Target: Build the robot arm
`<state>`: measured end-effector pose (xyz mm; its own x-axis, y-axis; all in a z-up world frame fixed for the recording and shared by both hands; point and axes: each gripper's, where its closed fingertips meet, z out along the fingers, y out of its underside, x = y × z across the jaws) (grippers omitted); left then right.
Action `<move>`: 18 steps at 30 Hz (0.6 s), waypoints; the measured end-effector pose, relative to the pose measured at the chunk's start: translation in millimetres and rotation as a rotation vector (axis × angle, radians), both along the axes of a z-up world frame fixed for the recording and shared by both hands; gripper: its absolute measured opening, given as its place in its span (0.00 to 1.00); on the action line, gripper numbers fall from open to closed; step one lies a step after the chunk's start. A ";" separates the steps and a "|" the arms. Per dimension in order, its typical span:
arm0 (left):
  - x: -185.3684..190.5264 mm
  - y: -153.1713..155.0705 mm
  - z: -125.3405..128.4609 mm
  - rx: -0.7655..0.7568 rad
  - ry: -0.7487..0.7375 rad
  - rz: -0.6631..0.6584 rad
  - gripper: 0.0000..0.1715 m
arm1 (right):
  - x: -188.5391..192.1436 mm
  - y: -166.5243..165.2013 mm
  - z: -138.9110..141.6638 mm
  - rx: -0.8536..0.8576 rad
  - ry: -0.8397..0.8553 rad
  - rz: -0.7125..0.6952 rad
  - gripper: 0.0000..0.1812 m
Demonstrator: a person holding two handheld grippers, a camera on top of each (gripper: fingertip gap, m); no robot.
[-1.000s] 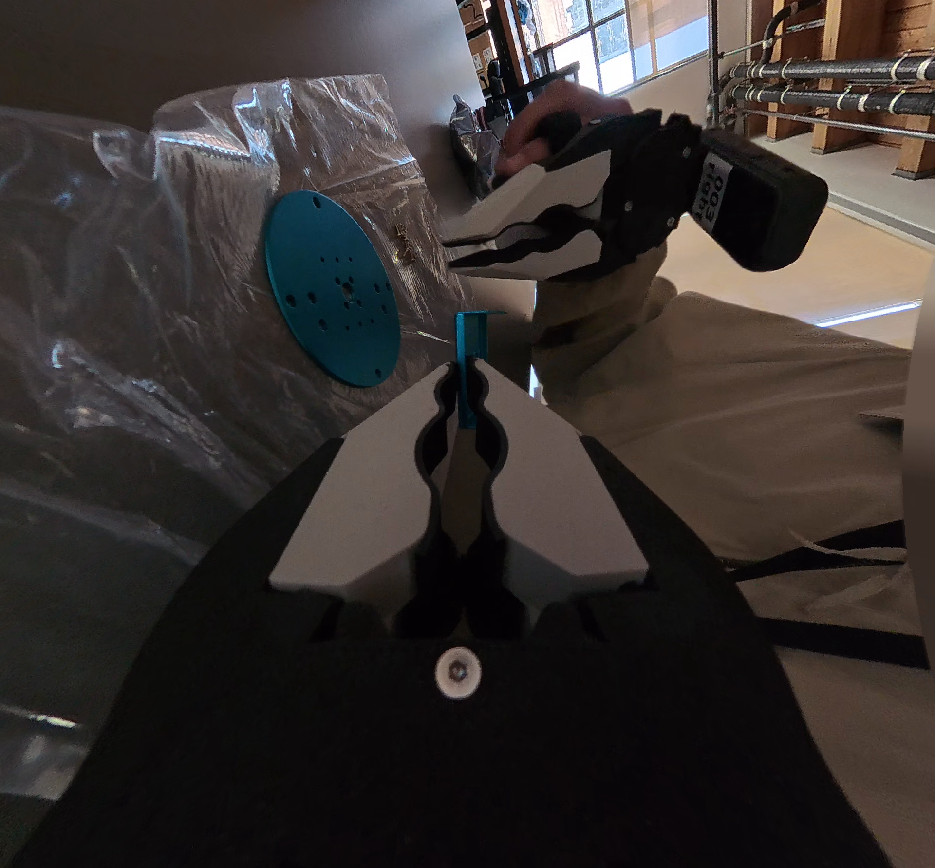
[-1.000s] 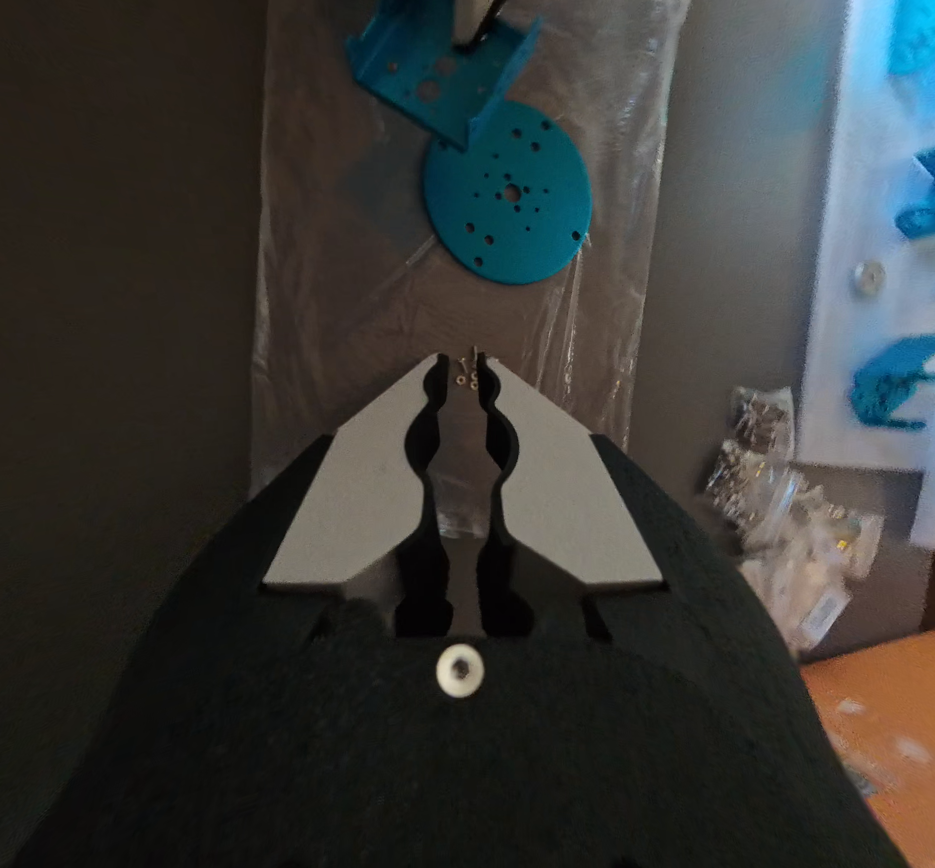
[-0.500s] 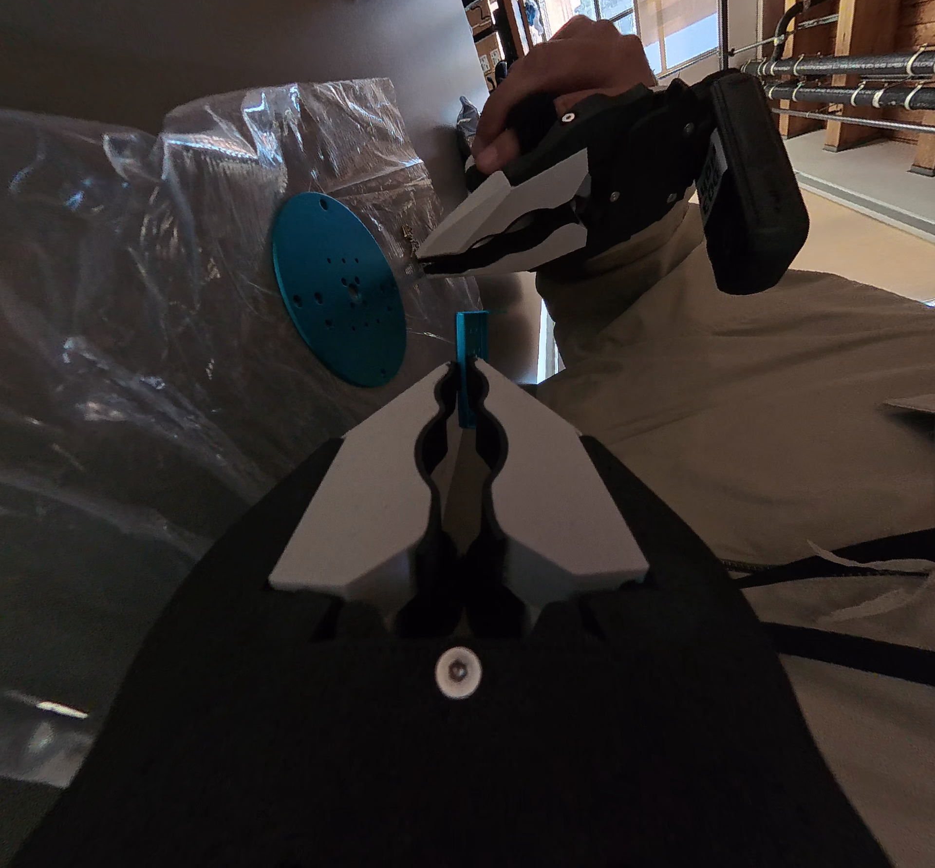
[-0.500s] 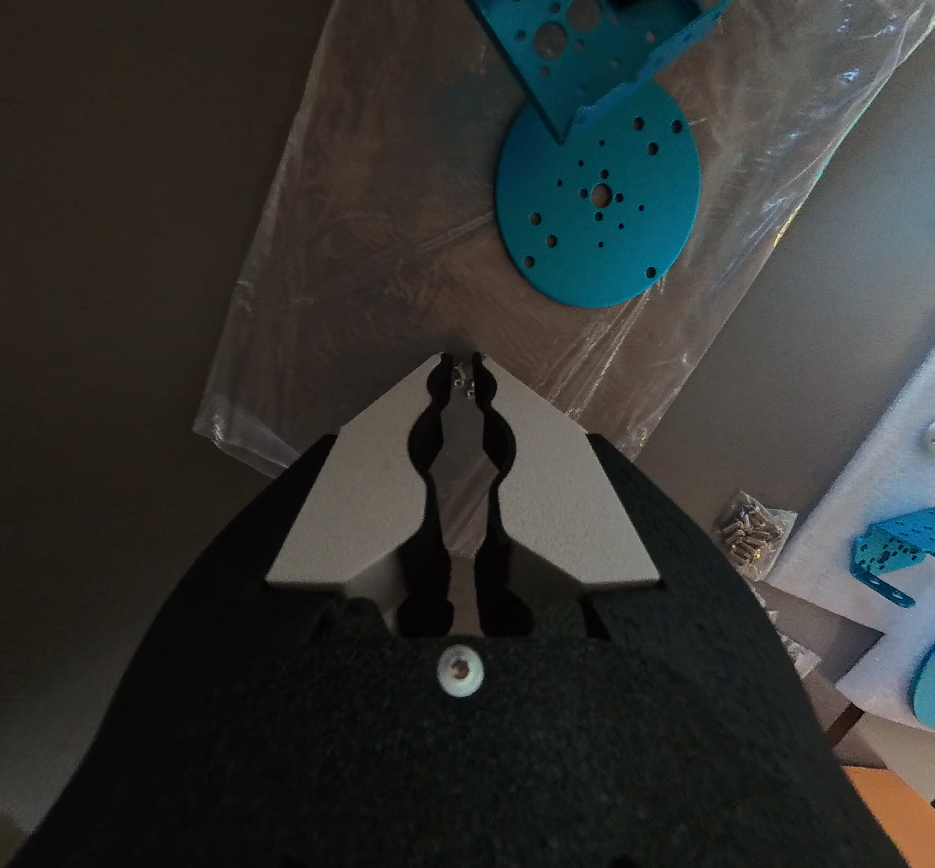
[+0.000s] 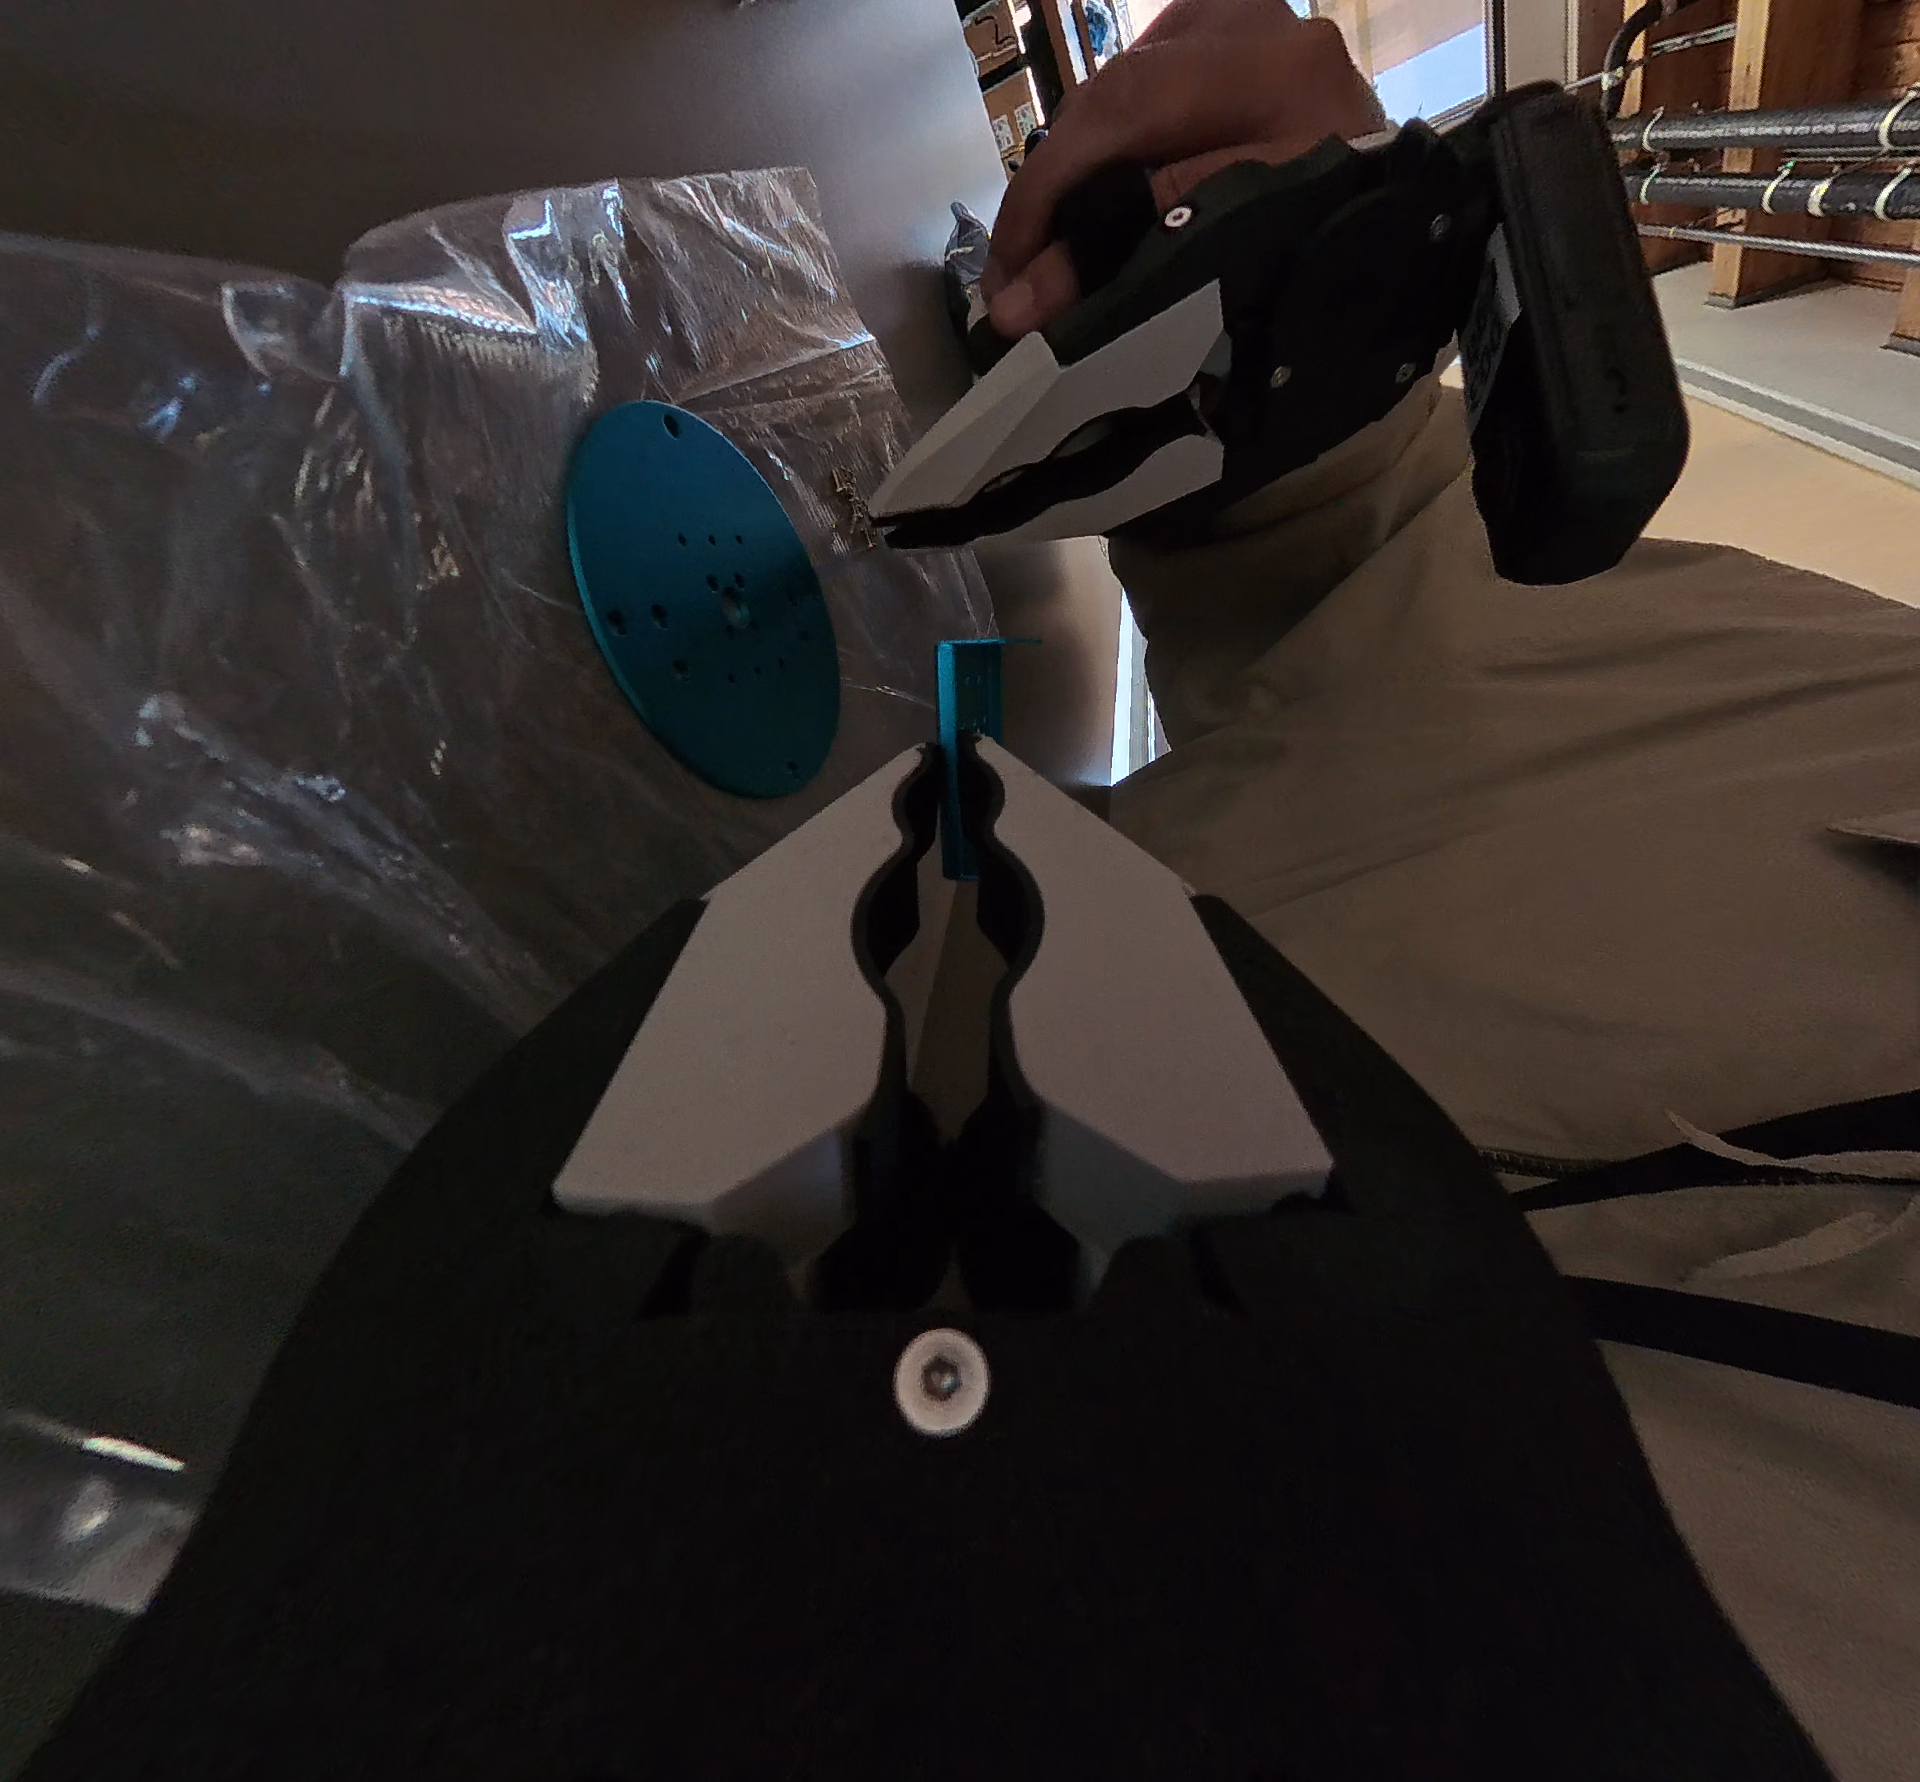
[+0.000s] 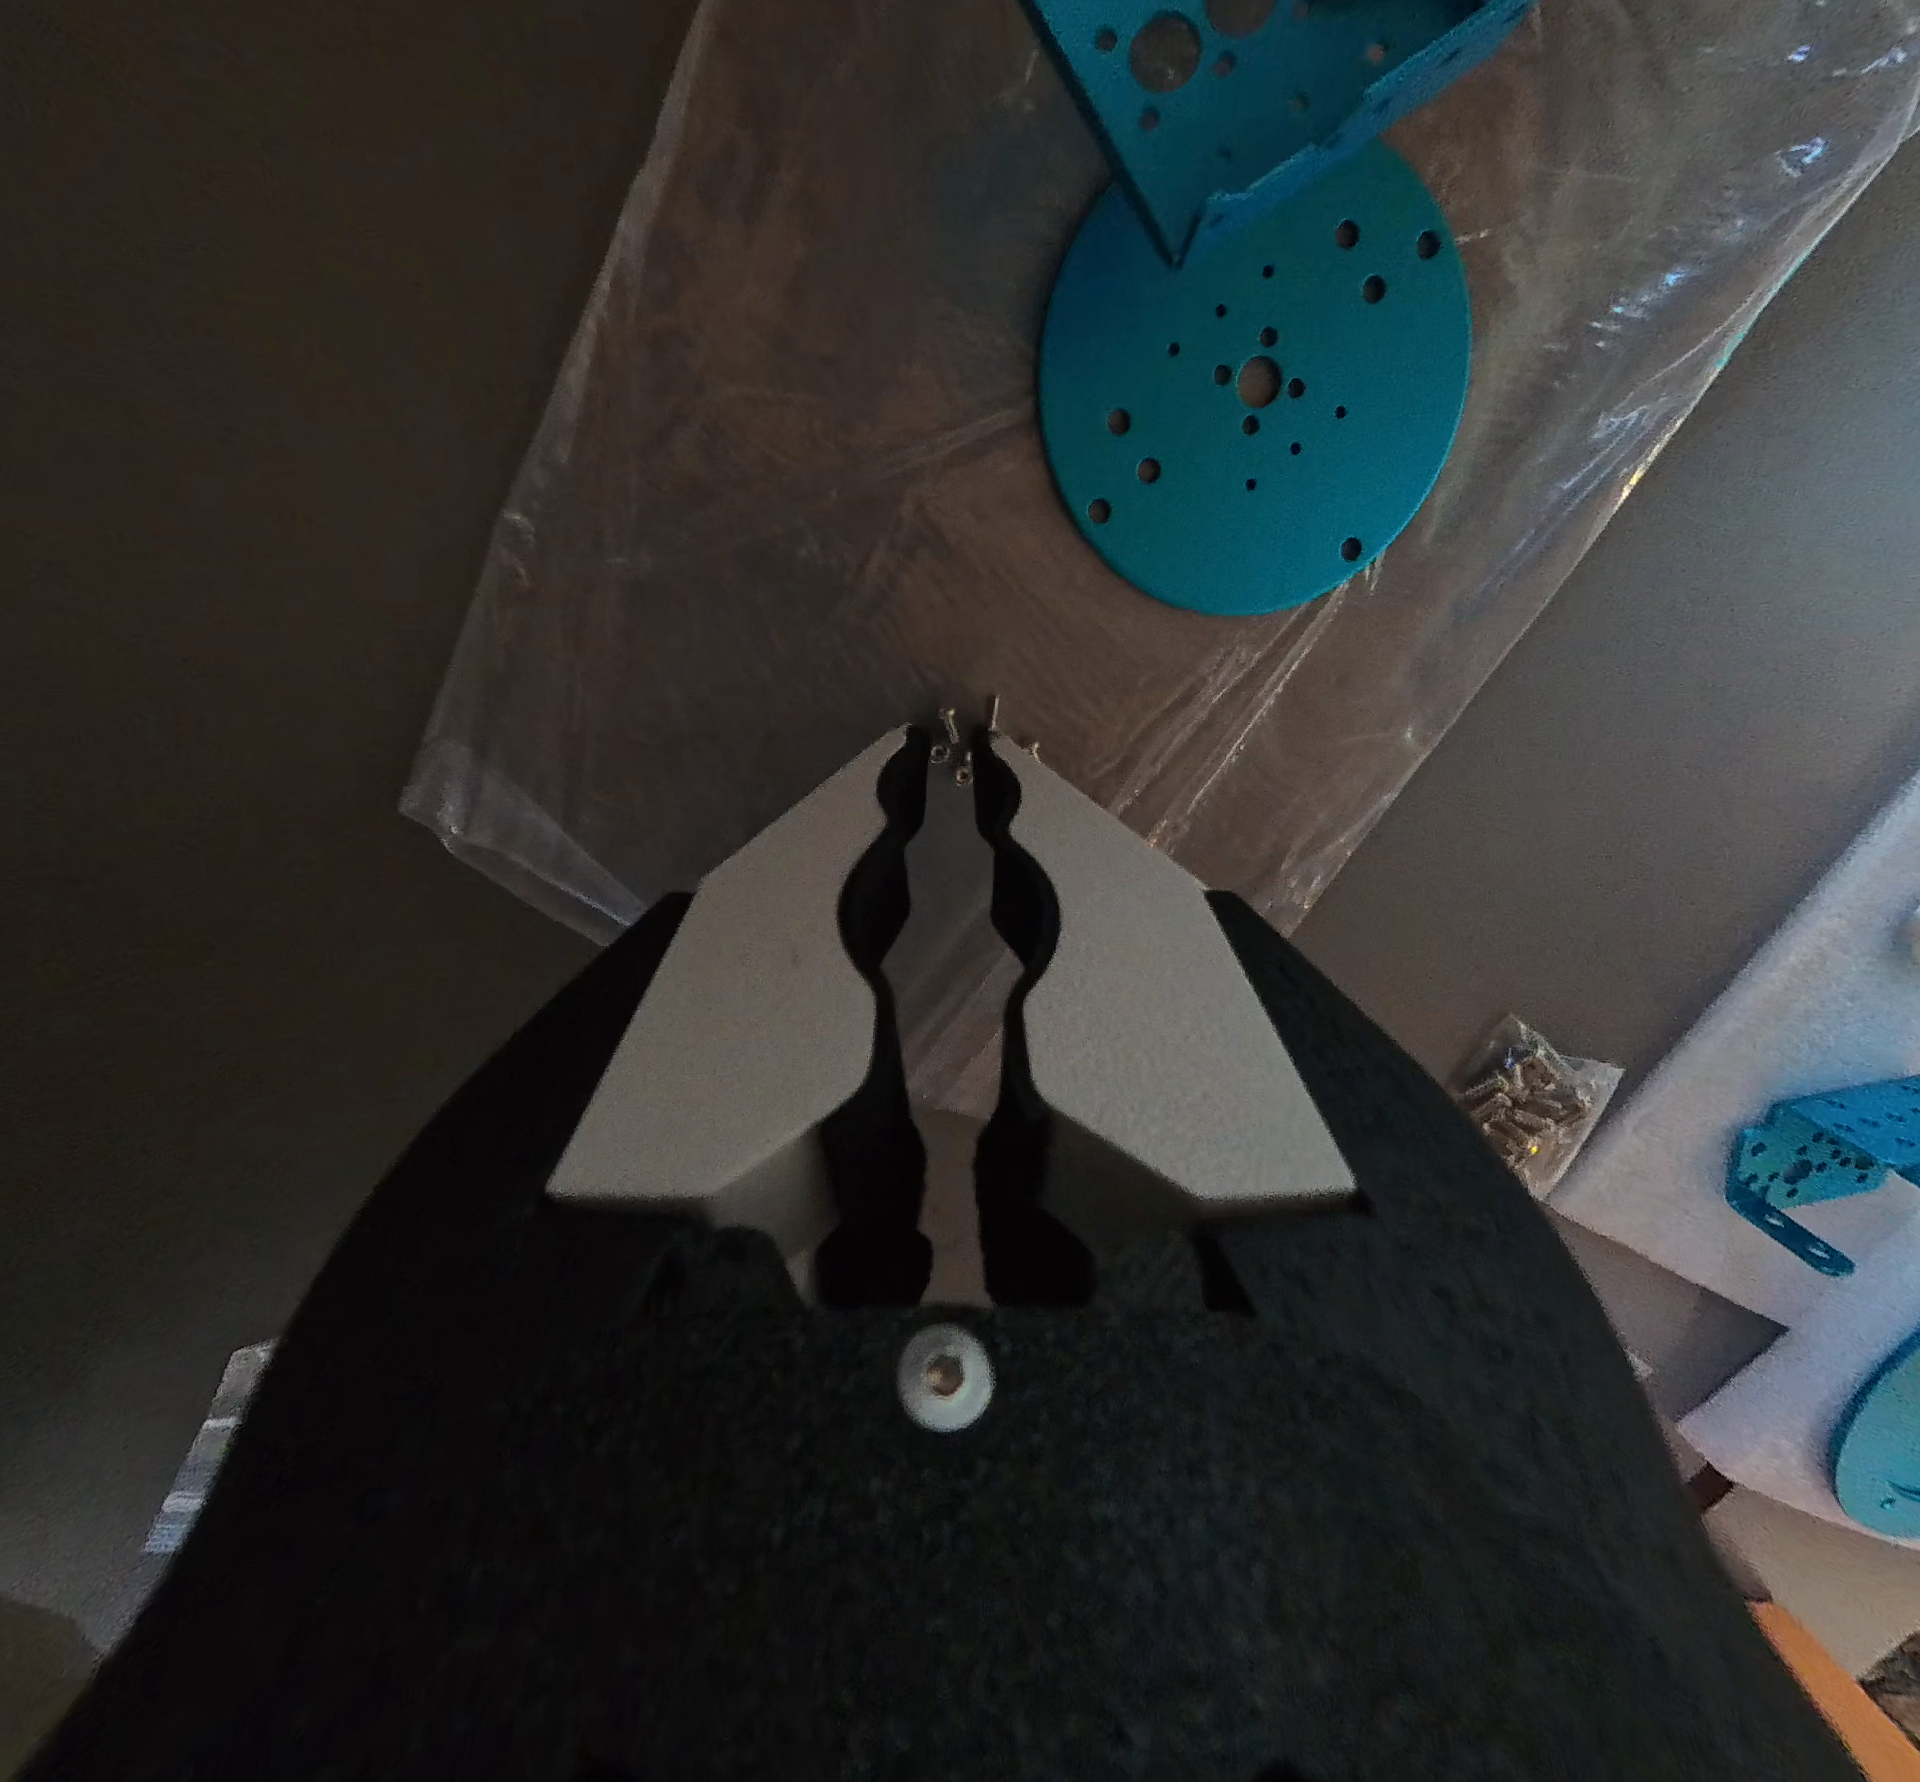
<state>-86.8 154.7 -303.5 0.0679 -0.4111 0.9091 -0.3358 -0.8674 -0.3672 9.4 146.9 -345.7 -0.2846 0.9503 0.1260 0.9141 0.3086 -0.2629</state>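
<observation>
Left gripper (image 5: 958, 745): its grey two-finger tongs are closed onto the thin wall of a blue perforated metal U-bracket (image 5: 964, 704), gripped edge-on; nothing else is in them.
Bracket, seen from the right wrist view: the blue perforated metal U-bracket (image 6: 1216, 39) is held above the upper edge of the blue round metal plate (image 6: 1252, 382), overlapping it in this view; whether the two touch cannot be told.
Right gripper (image 6: 958, 745): tongs a narrow gap apart, with nothing clamped; the tips sit at a cluster of small silver screws (image 6: 961, 750), some lying between the tips.
Right gripper, far view: the gripper (image 5: 891, 527), held in a person's hand (image 5: 1164, 143), is angled tip-down to the screws (image 5: 854, 511) just beside the plate (image 5: 701, 600).
Support: a crinkled clear plastic bag (image 6: 810, 402) lying on a dark grey table (image 6: 260, 278) carries the plate and screws.
Surroundings: a small clear packet of more screws (image 6: 1527, 1109) and another blue bracket (image 6: 1829, 1171) on white foam (image 6: 1714, 1057), well apart to the right.
Risk, screws: they are tiny and loose on slippery film, so closing tips may flick them away or pinch the plastic instead.
Risk, bracket: a narrow edge grip may let it pivot.
</observation>
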 end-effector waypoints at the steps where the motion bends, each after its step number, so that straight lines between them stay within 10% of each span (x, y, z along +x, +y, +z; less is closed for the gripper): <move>1: -0.1 0.2 0.1 0.000 -0.001 0.001 0.01 | -0.8 0.0 0.1 -0.003 0.000 0.005 0.04; 18: 0.3 -0.5 -0.3 0.005 0.002 -0.001 0.01 | -3.0 -2.5 -3.4 -0.022 -0.046 0.068 0.02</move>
